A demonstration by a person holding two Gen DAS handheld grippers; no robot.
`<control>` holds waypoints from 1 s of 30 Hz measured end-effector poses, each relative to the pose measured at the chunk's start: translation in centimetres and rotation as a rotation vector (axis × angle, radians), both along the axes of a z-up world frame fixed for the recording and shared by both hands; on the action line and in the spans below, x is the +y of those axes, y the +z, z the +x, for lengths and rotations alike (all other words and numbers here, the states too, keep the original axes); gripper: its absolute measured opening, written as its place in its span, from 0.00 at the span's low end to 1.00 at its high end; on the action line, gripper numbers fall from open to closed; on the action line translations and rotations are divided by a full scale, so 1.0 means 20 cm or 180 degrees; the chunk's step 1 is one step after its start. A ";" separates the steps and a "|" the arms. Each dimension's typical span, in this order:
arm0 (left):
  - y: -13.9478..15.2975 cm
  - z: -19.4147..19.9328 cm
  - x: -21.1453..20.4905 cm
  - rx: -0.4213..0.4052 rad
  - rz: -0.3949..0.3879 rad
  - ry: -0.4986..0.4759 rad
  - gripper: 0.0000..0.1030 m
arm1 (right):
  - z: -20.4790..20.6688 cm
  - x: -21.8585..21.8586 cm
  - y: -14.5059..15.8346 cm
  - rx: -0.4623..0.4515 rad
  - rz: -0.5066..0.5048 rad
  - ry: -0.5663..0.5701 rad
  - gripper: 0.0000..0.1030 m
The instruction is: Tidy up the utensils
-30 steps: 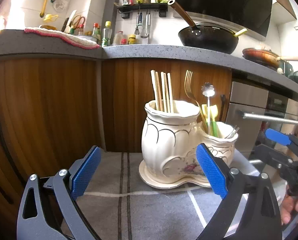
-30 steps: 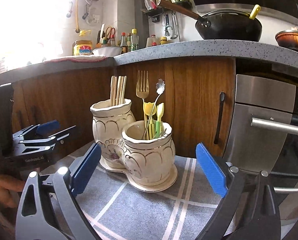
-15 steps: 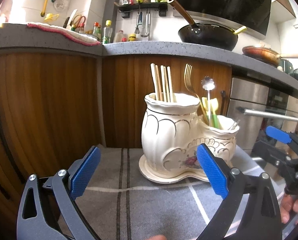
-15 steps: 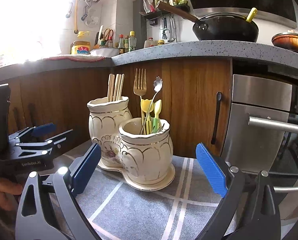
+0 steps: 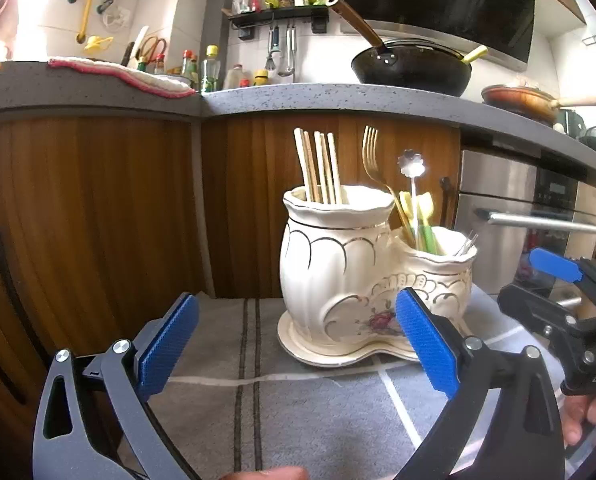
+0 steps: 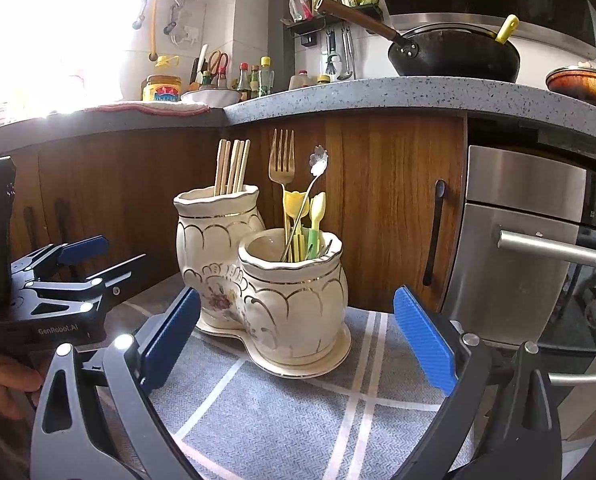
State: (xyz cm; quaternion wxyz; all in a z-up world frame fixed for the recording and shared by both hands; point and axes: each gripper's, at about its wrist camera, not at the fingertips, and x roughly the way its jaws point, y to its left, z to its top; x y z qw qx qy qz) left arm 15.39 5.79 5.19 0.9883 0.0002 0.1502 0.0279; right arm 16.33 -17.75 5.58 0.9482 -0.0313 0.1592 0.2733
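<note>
Right wrist view: ceramic holder point(image 6: 258, 280) sits on grey cloth point(image 6: 298, 420), chopsticks point(image 6: 232, 166) and fork point(image 6: 281, 160) (plus spoons) already standing inside. I judge sorting finished. Left gripper point(image 5: 294, 346) and right gripper point(image 6: 296, 340) both spread, empty; next I'd withdraw.

Grey checked cloth point(image 5: 306, 408), ceramic utensil holder point(image 5: 338, 280)

Bare grey checked cloth point(image 5: 282, 408) across the lower middle of both views, open right up to the cream double-pot utensil holder point(image 5: 362, 276) at centre. Blocked above that holder by upright chopsticks point(image 5: 318, 168), a gold fork point(image 6: 281, 160) and a flower-headed spoon point(image 6: 318, 162). Closed off behind by wooden cabinet doors point(image 5: 98, 216) and countertop overhang point(image 6: 378, 98), at right by the steel oven handle point(image 6: 558, 248).
</note>
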 end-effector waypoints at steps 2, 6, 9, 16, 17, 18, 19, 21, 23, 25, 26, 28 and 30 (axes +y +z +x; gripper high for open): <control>0.00 0.00 0.00 -0.0002 0.0010 -0.0013 0.95 | 0.00 0.00 0.00 0.0000 0.0006 -0.0001 0.93; 0.00 0.00 0.00 -0.0006 0.0015 -0.0015 0.95 | 0.00 0.00 0.00 0.0007 0.0004 -0.0005 0.93; 0.00 0.00 0.00 -0.0008 0.0009 -0.0011 0.95 | 0.00 0.00 0.00 0.0007 -0.0005 -0.0006 0.94; 0.00 0.00 0.00 -0.0010 0.0005 -0.0011 0.95 | 0.00 0.00 0.00 0.0006 -0.0004 -0.0004 0.94; 0.00 0.00 0.00 -0.0009 0.0006 -0.0010 0.95 | 0.00 0.00 0.00 0.0007 -0.0003 -0.0002 0.94; 0.00 0.00 0.00 -0.0011 0.0010 -0.0010 0.95 | 0.00 0.00 0.00 0.0008 -0.0005 -0.0002 0.94; 0.00 0.00 0.00 -0.0011 0.0009 -0.0011 0.95 | 0.00 0.00 0.00 0.0006 -0.0005 -0.0003 0.94; 0.00 0.00 -0.01 -0.0012 0.0018 -0.0017 0.95 | 0.01 0.00 0.00 0.0004 -0.0004 0.0002 0.94; 0.00 -0.01 -0.01 -0.0013 0.0018 -0.0017 0.95 | 0.01 0.00 0.00 0.0003 -0.0003 -0.0001 0.94; 0.00 -0.01 -0.01 -0.0015 0.0013 -0.0015 0.95 | 0.01 0.00 0.00 0.0004 -0.0003 0.0000 0.94; 0.00 -0.01 -0.01 -0.0017 0.0012 -0.0015 0.95 | 0.01 0.00 0.00 0.0003 -0.0002 0.0000 0.94; 0.00 -0.01 -0.01 -0.0016 0.0013 -0.0015 0.95 | 0.01 0.00 -0.01 0.0002 -0.0007 0.0003 0.94; 0.00 -0.01 -0.01 -0.0015 0.0011 -0.0014 0.95 | 0.00 0.00 0.00 0.0003 -0.0004 0.0003 0.94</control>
